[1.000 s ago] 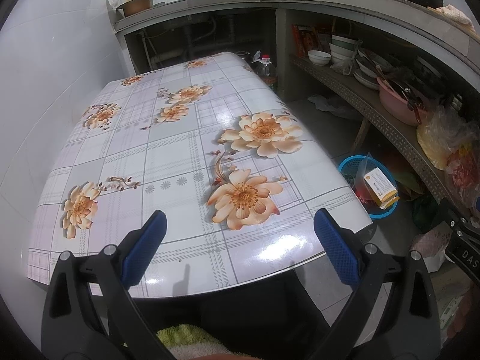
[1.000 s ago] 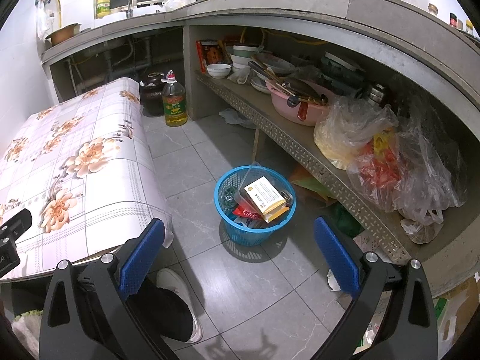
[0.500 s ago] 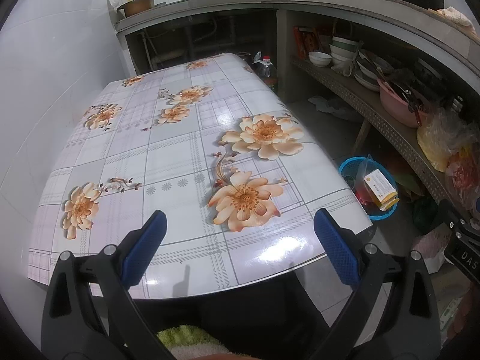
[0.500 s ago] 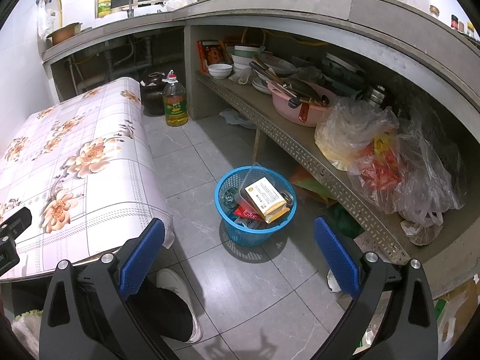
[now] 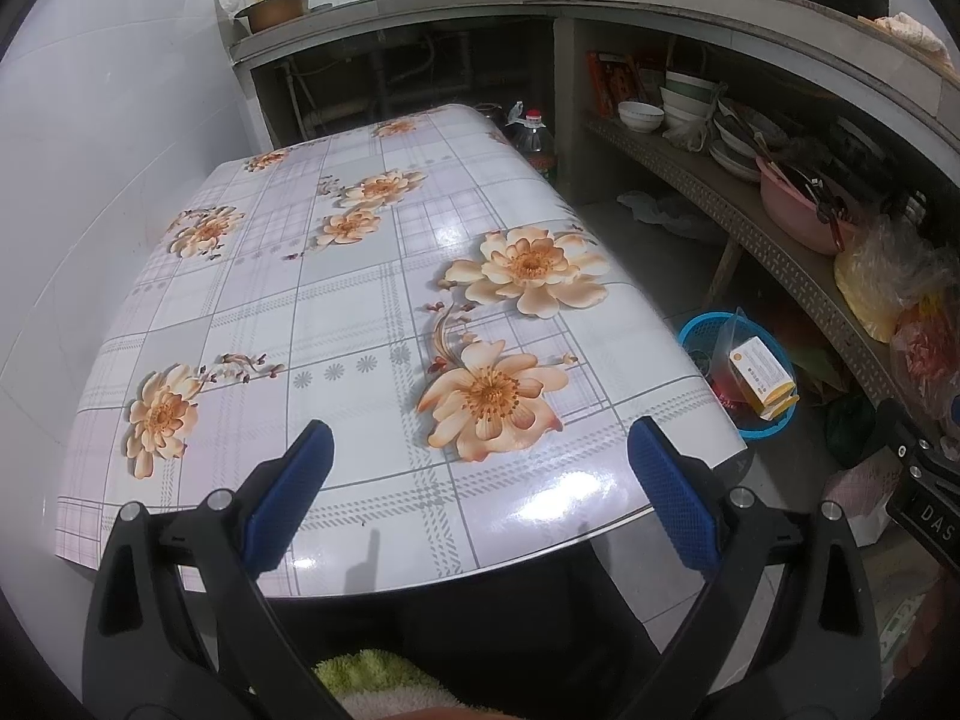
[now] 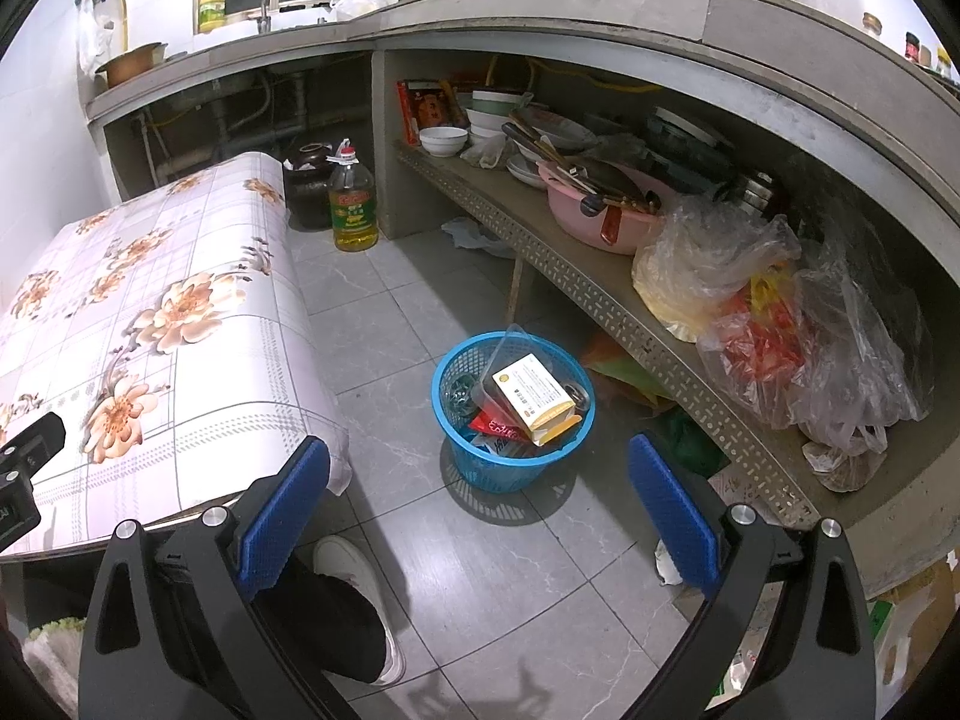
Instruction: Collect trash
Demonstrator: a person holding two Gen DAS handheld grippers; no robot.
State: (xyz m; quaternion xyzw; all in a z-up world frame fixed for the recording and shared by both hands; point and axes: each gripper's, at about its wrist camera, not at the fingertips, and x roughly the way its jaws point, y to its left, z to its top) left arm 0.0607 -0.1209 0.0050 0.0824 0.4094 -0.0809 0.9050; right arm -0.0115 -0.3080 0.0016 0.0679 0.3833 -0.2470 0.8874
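A blue plastic basket [image 6: 480, 468] stands on the tiled floor and holds trash: a white and yellow carton [image 6: 531, 399], a red wrapper and a clear bag. It also shows in the left wrist view [image 5: 708, 327] right of the table. My left gripper [image 5: 480, 492] is open and empty, above the near edge of the flowered table [image 5: 336, 312], which has nothing on it. My right gripper [image 6: 480, 510] is open and empty, held above the floor in front of the basket.
A concrete counter with a low shelf [image 6: 576, 276] runs along the right, loaded with bowls, a pink basin [image 6: 594, 222] and plastic bags [image 6: 756, 300]. An oil bottle [image 6: 353, 204] stands on the floor by the table's far corner. My shoe [image 6: 354, 594] is below.
The left wrist view has drifted slightly, so the table sits a little farther away. The right gripper has not visibly moved. Both stay open.
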